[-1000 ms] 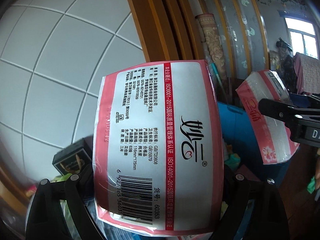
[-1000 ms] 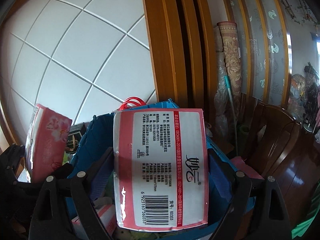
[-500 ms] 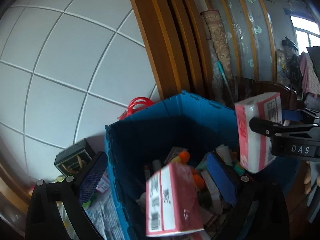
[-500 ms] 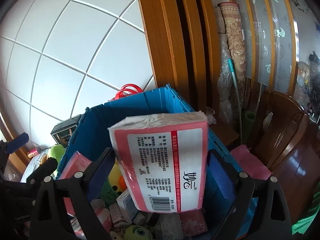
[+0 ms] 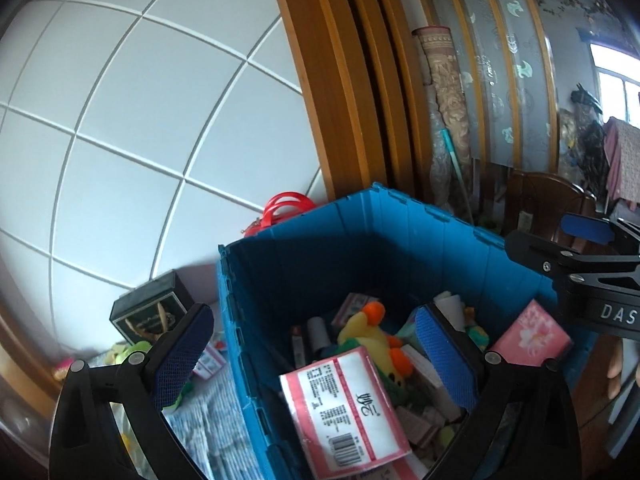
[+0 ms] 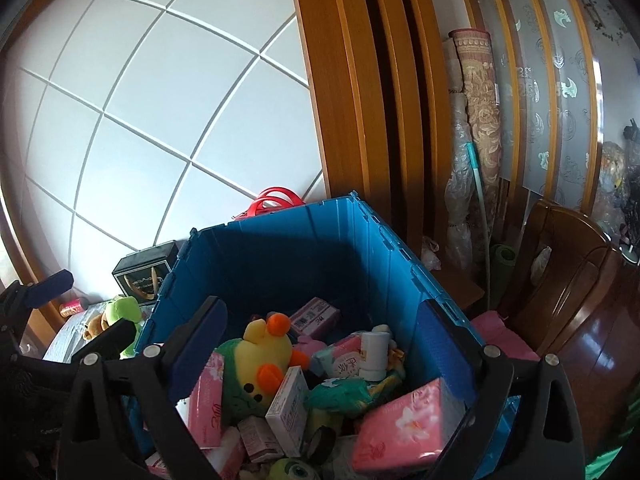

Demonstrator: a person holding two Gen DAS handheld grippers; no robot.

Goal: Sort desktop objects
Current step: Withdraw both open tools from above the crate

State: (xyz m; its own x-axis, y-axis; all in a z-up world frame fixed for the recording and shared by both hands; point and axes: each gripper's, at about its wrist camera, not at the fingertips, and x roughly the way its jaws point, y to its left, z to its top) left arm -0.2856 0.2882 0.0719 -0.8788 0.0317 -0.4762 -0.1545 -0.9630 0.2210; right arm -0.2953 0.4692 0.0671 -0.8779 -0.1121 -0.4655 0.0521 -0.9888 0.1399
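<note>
From the left wrist camera, the left gripper (image 5: pixel 316 356) hangs over a blue plastic crate (image 5: pixel 360 240), its fingers spread wide and holding nothing. One blue-padded finger sits outside the crate's near wall and the other sits over the contents. A tissue pack (image 5: pixel 346 408) lies flat in the crate just below, printed white face up with a red border. Its long axis runs from the upper left to the lower right, with the barcode at the near end. The wrapper is glossy soft plastic. A second tissue pack (image 5: pixel 530 334), pink with a flower print, leans against the crate's right side. A yellow plush duck (image 5: pixel 372 336) with orange feet lies between them among small boxes. The right gripper (image 5: pixel 568 248) reaches in from the right edge, jaws apart and empty. Left of the crate stand a dark box (image 5: pixel 150 306) and a blue-checked cloth (image 5: pixel 212 420).

From the right wrist camera, the right gripper (image 6: pixel 320 344) is also spread wide and empty above the crate (image 6: pixel 280 248). The pink flowered pack (image 6: pixel 404 424) rests at the lower right, tilted, with its long axis running left to right. The duck (image 6: pixel 264 356) sits at centre, and another pink pack (image 6: pixel 208 396) stands on end beside it. Behind the crate are a white tiled wall (image 6: pixel 160 100), ribbed wooden trim (image 6: pixel 360 100), a rolled patterned mat (image 6: pixel 480 120) and a dark wooden chair (image 6: pixel 568 264).
</note>
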